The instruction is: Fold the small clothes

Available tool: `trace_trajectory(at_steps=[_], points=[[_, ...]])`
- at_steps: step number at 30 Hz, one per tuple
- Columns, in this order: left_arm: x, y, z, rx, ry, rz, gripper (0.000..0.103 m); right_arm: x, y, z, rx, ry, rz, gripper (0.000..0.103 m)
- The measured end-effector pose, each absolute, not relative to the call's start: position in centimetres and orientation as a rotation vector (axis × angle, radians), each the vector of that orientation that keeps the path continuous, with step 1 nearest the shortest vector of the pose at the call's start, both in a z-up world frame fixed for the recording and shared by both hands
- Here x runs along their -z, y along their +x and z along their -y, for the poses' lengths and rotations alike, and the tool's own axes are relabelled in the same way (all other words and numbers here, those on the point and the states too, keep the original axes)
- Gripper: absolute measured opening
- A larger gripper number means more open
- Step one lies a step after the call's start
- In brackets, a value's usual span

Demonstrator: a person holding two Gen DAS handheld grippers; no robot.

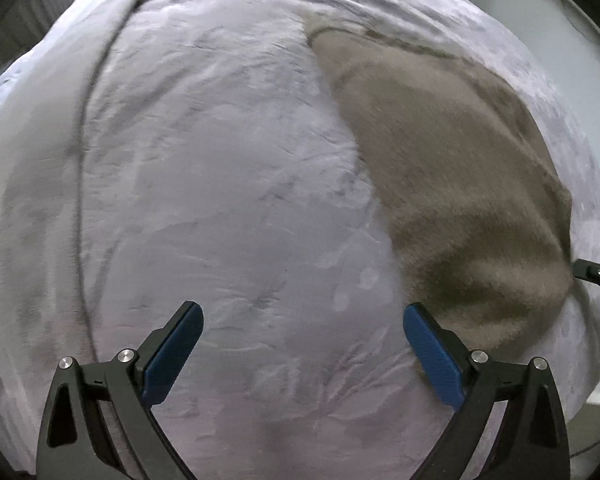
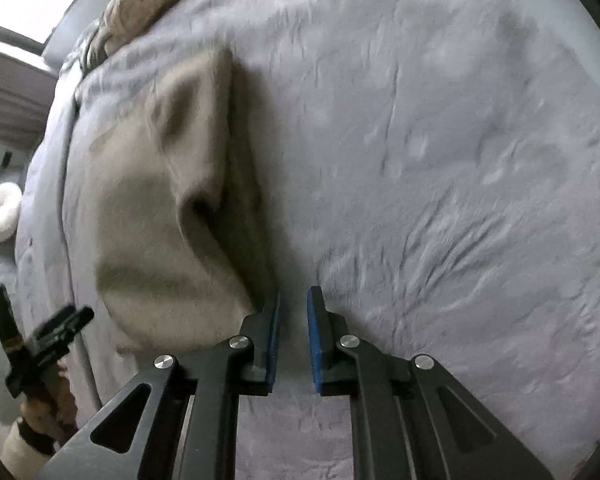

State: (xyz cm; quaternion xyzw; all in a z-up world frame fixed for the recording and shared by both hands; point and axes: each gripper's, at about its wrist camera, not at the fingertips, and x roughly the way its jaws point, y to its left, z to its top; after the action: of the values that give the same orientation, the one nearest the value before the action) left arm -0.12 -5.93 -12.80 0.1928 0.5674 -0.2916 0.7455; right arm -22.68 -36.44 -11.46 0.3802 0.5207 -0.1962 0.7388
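Observation:
A beige fleece garment (image 1: 460, 180) lies rumpled on a grey blanket (image 1: 220, 160). My left gripper (image 1: 303, 309) hangs wide open over bare blanket, and the garment's edge sits just beside its right finger. In the right wrist view the garment (image 2: 160, 200) spreads to the left, with a raised fold along its right side. My right gripper (image 2: 295, 295) stands beside the garment's near corner. Its jaws are a narrow gap apart, and only blanket (image 2: 440, 160) shows between the pads. The left gripper (image 2: 48, 340) appears blurred at the lower left, held by a hand.
A heap of other beige clothes (image 2: 148, 4) lies at the far end of the bed. The blanket's left edge drops to the floor, where a white round cushion (image 2: 2, 212) rests. A bright window is at the top left.

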Motion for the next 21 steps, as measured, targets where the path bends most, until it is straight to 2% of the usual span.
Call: trace_trajectory(at_steps=[4,11,15,21], points=[[11.9,0.7,5.3,0.615,0.379,-1.226,0.101,9.2,-20.3,36.1,0.341,0.810,-1.039,0.020],[11.8,1.0,7.8,0.596,0.375,-1.219,0.101,11.7,-15.7,34.9,0.290,0.721,-1.129,0.018],[12.2,0.7,9.1,0.593,0.396,-1.235,0.101,13.0,-17.2,36.0,0.357,0.804,-1.144,0.016],[12.4,0.6,9.2,0.591,0.405,-1.247,0.101,10.9,-20.4,36.6,0.381,0.846,-1.073,0.023]])
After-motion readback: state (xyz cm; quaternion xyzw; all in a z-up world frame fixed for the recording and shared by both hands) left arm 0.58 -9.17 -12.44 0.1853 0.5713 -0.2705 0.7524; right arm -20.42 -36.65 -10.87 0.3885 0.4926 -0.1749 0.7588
